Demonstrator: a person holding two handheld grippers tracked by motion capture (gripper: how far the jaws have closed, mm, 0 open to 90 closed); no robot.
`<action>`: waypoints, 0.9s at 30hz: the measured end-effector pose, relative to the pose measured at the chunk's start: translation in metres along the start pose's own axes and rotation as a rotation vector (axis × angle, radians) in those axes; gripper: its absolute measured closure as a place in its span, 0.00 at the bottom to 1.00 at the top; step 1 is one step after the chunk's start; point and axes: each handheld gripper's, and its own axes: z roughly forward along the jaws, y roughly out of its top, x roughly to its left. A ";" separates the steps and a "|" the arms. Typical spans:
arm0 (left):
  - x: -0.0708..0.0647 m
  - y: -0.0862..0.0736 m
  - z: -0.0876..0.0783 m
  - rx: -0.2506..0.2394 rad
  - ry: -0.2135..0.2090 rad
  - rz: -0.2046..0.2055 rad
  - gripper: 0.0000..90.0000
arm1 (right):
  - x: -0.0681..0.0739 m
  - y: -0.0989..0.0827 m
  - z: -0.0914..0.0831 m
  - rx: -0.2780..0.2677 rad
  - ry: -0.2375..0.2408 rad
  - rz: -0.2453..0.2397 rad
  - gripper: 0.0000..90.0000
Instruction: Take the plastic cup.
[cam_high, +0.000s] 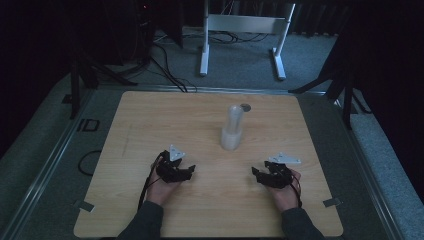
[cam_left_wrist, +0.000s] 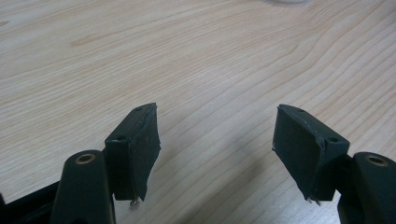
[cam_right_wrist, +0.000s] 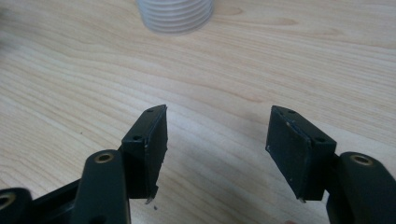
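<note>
Clear bottle (cam_right_wrist: 176, 15), top cut off

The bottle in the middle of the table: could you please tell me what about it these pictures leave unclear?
- Bottle, high view: dim light and small size hide whether it holds anything and whether it has a label.
- Small dark round thing behind its top, high view: too small and dark to identify.
- Right gripper view: the top edge cuts off everything above the ribbed base.
- Left gripper view: just a sliver of the base at the top edge.
</note>
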 end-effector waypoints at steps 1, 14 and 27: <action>0.000 0.000 0.000 0.001 0.001 0.002 0.35 | 0.000 0.000 0.000 -0.001 0.002 0.003 0.43; -0.008 0.011 -0.001 -0.019 -0.050 0.019 0.33 | 0.004 0.017 -0.006 -0.025 0.044 -0.018 0.47; -0.005 0.063 0.004 -0.139 -0.125 0.048 0.31 | -0.002 0.065 -0.014 -0.070 0.050 -0.076 0.50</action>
